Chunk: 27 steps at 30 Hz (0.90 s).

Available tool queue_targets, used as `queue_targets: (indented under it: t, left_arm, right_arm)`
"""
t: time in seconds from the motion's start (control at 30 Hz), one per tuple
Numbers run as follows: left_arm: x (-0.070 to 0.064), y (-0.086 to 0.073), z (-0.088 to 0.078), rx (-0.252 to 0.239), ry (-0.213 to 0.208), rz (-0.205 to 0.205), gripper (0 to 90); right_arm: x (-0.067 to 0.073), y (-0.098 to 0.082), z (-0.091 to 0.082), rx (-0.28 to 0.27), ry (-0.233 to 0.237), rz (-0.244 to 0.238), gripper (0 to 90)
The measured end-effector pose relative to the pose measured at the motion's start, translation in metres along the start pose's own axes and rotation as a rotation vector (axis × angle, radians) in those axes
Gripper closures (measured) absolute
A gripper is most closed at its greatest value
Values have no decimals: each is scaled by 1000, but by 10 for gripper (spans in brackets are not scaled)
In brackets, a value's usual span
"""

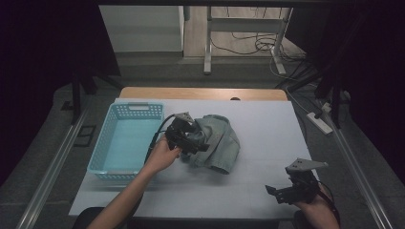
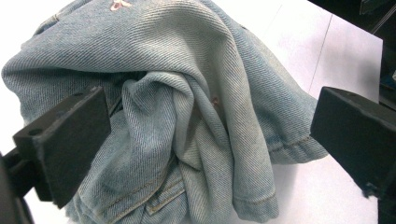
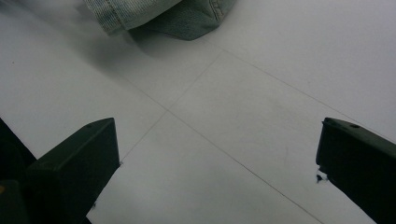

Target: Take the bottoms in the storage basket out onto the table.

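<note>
On the white table [image 1: 267, 191], just right of the blue basket [image 1: 125, 143], lies a crumpled denim garment [image 2: 187, 102], soft, probably weighty; grab its bunched middle fold. The left gripper [image 2: 210, 135] straddles it wide; the right gripper [image 3: 217, 163] gapes empty nearby.

One crumpled denim garment [image 1: 216, 140] and one light-blue slotted basket [image 1: 125, 138] on one white desk [image 1: 267, 143], with two hand-held tongs, the left tongs [image 1: 193, 140] and the right tongs [image 1: 279, 193].
</note>
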State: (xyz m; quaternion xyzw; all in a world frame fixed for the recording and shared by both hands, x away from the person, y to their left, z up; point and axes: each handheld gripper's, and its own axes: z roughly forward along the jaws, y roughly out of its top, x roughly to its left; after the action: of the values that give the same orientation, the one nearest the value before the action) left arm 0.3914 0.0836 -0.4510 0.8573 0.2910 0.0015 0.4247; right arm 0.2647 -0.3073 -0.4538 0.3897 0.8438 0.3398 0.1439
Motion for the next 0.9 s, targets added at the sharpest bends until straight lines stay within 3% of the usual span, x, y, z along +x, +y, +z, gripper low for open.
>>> queue_targets:
  t: [0.9]
  left_arm:
    - [-2, -2, -12, -16, 10, -31, 0]
  right_arm:
    - [-1, 0, 0, -5, -4, 10, 0]
